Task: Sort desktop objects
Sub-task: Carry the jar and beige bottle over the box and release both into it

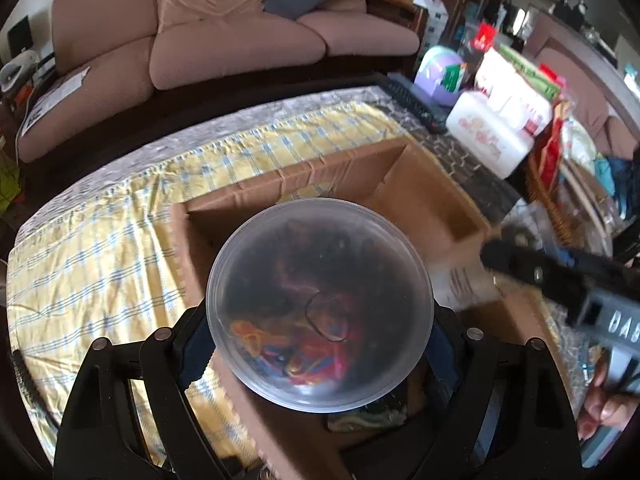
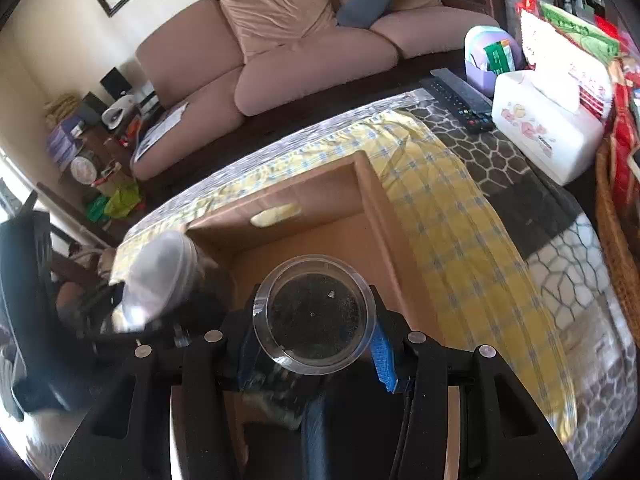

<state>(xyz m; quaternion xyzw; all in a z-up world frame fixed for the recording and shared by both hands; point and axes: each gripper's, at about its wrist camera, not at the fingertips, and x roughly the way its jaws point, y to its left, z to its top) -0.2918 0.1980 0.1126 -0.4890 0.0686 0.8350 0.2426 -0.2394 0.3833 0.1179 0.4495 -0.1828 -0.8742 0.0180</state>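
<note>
My left gripper [image 1: 320, 344] is shut on a wide translucent round tub [image 1: 320, 300] with a frosted lid; coloured elastic bands show through it. I hold it tilted over an open cardboard box [image 1: 420, 196] on the table. In the right wrist view, my right gripper [image 2: 316, 340] is shut on a smaller clear round jar [image 2: 314, 314] with dark contents, its blue pads [image 2: 383, 356] pressing the sides. That jar hangs over the same cardboard box [image 2: 320, 236]. The big tub [image 2: 160, 276] appears blurred at the box's left edge. The right gripper [image 1: 560, 280] crosses the left view's right side, held by a hand [image 1: 604, 404].
A yellow checked cloth [image 2: 452, 232] lies under the box. Remote controls [image 2: 460, 100], a white tissue box [image 2: 544, 136] and a purple container [image 2: 492, 56] stand at the back right, a wicker basket [image 2: 616, 236] at the right edge. A sofa [image 2: 280, 60] sits beyond the table.
</note>
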